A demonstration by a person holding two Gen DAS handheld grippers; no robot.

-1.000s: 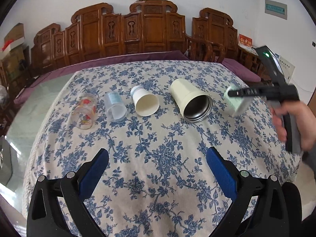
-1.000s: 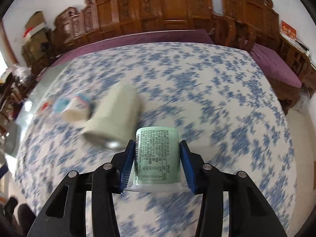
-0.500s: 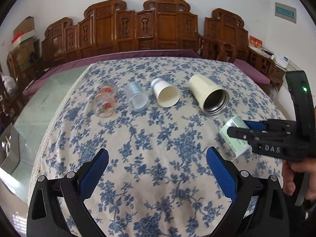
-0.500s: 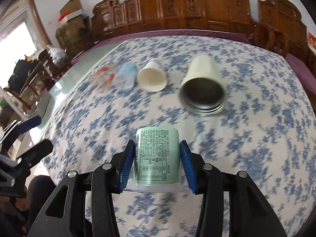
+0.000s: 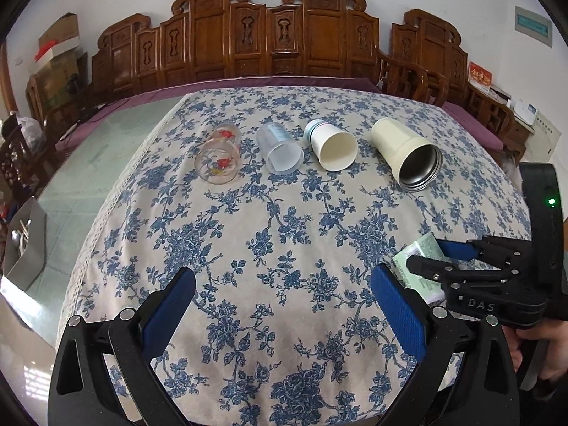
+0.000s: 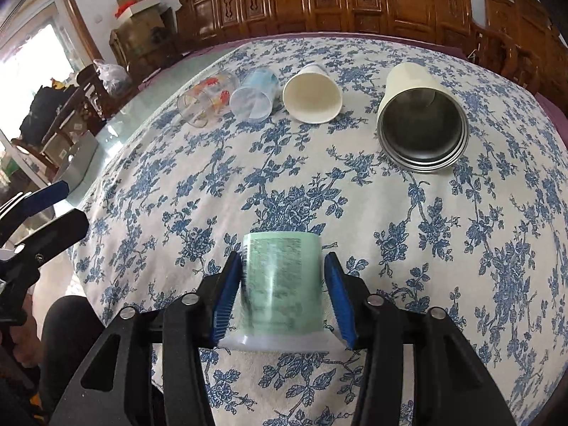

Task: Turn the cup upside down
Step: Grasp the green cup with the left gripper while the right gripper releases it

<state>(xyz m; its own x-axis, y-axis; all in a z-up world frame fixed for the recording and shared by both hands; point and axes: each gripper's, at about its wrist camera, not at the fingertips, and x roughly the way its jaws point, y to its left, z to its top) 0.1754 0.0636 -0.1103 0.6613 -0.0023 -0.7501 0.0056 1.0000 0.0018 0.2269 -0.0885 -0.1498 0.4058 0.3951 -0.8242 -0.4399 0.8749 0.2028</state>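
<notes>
My right gripper (image 6: 282,294) is shut on a pale green printed cup (image 6: 282,284), rim down at the tablecloth near the front edge, the cup slightly blurred. In the left wrist view the green cup (image 5: 419,266) and the right gripper (image 5: 426,262) show at the right. My left gripper (image 5: 284,305) is open and empty over the front of the table. Several cups lie on their sides in a row at the back: a flowered glass (image 5: 218,158), a clear plastic cup (image 5: 280,152), a white paper cup (image 5: 332,145) and a cream steel tumbler (image 5: 408,152).
The table has a blue floral cloth (image 5: 284,230) and a bare glass part at the left (image 5: 106,149). Carved wooden chairs (image 5: 277,35) stand behind it. A grey tray (image 5: 25,241) sits at the far left.
My right gripper has carried the green cup down and toward the front of the table, close to the cloth. The left gripper has stayed open.
</notes>
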